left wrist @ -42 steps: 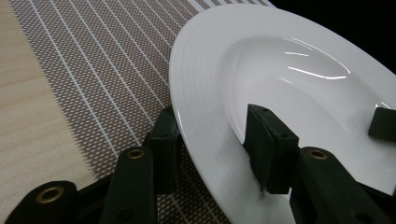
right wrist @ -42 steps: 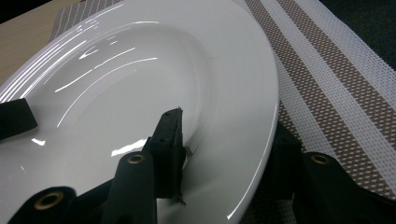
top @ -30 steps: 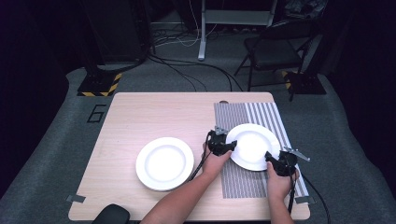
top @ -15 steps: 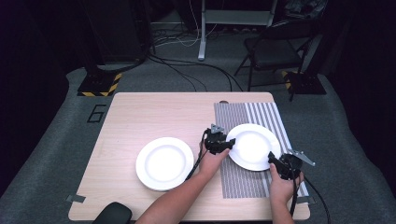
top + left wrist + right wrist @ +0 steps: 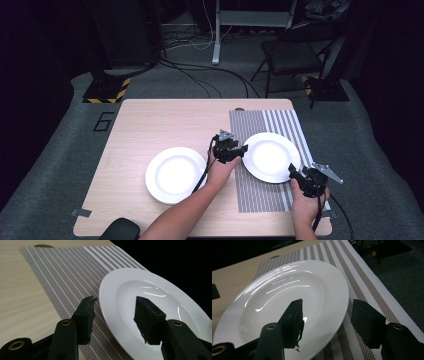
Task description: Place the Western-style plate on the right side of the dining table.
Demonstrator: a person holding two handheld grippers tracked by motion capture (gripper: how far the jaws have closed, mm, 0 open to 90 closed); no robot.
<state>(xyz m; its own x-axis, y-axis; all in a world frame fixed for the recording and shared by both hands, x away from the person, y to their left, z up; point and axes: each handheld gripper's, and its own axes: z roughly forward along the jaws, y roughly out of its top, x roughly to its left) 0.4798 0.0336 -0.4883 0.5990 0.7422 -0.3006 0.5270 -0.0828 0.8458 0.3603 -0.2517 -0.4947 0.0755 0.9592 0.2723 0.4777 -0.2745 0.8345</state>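
Two grippers are working the same white plate [image 5: 270, 157], which sits on the striped placemat [image 5: 260, 197] right of centre in the high view. The left gripper [image 5: 235, 151] is at the plate's left rim, and the right gripper [image 5: 296, 176] is at its lower right rim. In the left gripper view the jaws are spread wide with the plate's rim [image 5: 110, 307] running between them: one jaw over the placemat [image 5: 65, 275], the other over the plate's well. They aren't pinching anything that I can see. Same deal in the right gripper view: jaws wide apart, straddling the plate's edge [image 5: 342, 315], one jaw over the white surface and one over the mat's stripes [image 5: 364, 285], nothing clamped. Can't tell if either jaw is actually touching the plate. A second white plate [image 5: 175, 174] sits on the bare wooden table [image 5: 150, 125], left of centre in the high view, well apart from both grippers.
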